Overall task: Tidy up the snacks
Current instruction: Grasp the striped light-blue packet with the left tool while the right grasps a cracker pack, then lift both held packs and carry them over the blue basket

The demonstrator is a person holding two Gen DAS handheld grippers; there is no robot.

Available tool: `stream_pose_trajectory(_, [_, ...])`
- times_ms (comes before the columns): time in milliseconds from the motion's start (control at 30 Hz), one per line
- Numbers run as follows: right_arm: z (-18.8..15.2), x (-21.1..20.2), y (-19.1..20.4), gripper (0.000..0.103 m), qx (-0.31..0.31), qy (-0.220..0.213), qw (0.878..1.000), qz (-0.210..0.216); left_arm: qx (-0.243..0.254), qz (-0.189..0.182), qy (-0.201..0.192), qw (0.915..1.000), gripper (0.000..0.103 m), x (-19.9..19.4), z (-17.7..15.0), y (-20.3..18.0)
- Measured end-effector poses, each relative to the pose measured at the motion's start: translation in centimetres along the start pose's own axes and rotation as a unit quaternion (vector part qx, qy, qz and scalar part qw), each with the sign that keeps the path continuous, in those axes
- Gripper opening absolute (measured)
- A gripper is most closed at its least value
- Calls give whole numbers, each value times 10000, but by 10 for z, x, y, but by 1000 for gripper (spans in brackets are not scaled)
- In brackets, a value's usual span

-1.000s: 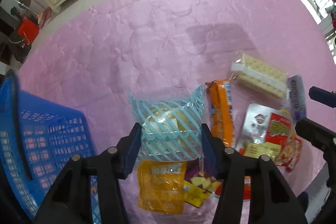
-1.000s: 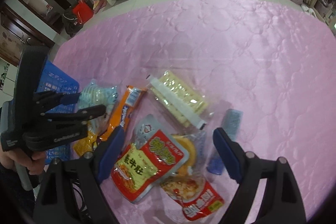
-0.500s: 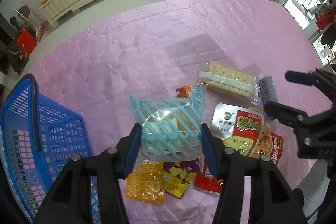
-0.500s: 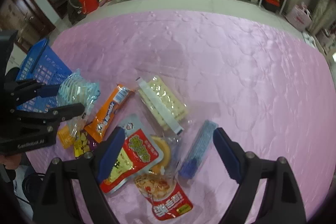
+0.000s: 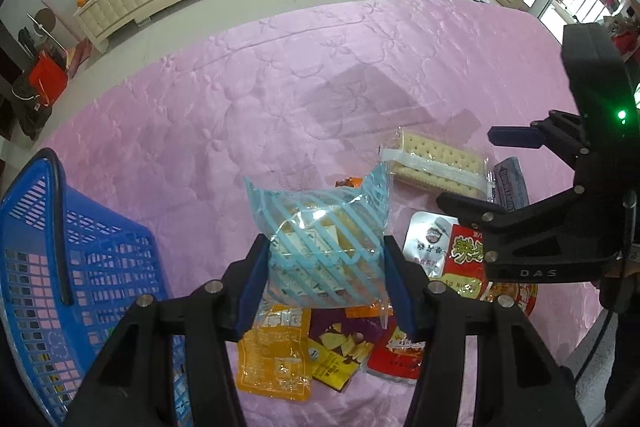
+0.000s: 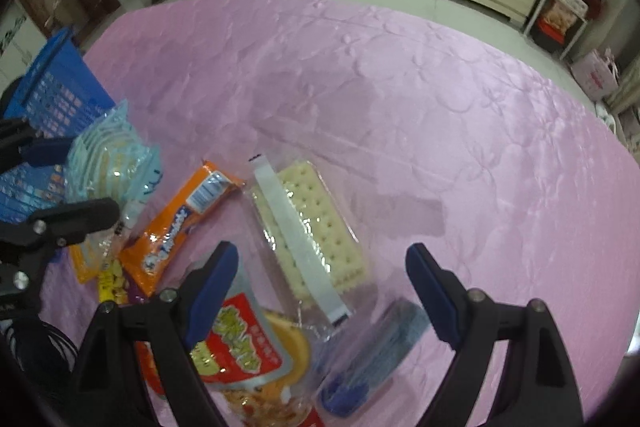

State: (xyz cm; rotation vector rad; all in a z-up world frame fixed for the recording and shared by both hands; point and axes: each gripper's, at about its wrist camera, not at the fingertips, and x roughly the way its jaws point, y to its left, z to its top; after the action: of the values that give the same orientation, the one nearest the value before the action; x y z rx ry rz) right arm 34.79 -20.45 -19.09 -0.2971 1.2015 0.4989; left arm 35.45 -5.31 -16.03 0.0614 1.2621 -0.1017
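Blue-striped snack bag [image 5: 326, 247] sits clamped between left tool [image 5: 326, 291] pads.

Soft daylight, fisheye warp, slight blur

Between the left jaws: clear packet [image 5: 326, 251] with pale blue diagonal stripes, yellowish contents. Left of those jaws: blue lattice basket [image 5: 60, 259], black handle. Below them: orange-yellow pouch [image 5: 276, 359]; purple pouch [image 5: 340, 347] with yellow pieces pictured. Between the right jaws: clear pack of cream dotted crackers [image 6: 312, 231], white band. Left of the right jaws: orange wrapper [image 6: 180, 227], white label; red and silver pouch [image 6: 236, 343], yellow lettering. Underneath all: pink quilted cloth [image 6: 400, 99], flower pattern.
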Motion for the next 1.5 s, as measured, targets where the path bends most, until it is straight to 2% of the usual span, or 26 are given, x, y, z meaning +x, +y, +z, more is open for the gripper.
stream_pose_trajectory(67, [4, 5, 0, 85, -54, 38, 9999, 142, 42, 23, 7, 10000, 52, 1, 0, -2])
stream_pose_trajectory(300, [7, 26, 1, 67, -342, 296, 9989, 84, 38, 8, 58, 10000, 52, 6, -2, -3])
stream_pose_trajectory(400, [5, 23, 4, 54, -422, 199, 9989, 60, 27, -7, 100, 9999, 52, 9, -4, -2])
stream_pose_trajectory(433, [5, 21, 4, 53, -431, 178, 9989, 93, 22, -12, 99, 9999, 52, 9, -4, -2])
stream_pose_trajectory(667, [-4, -17, 18, 52, -627, -214, 9978, -14, -76, -158, -44, 9998, 52, -14, -8, 2])
stream_pose_trajectory(933, [-10, -85, 50, 52, -748, -598, 9953, -125, -123, -187, -457, 9987, 52, -73, -23, 13])
stream_pose_trajectory(1100, [-16, -128, 77, 52, -829, -846, 9929, -129, -157, -160, -755, 9969, 52, -118, -44, 24])
stream_pose_trajectory(1500, [-23, -183, 143, 52, -967, -1146, 9884, -241, -344, -121, -1283, 9911, 52, -200, -105, 73])
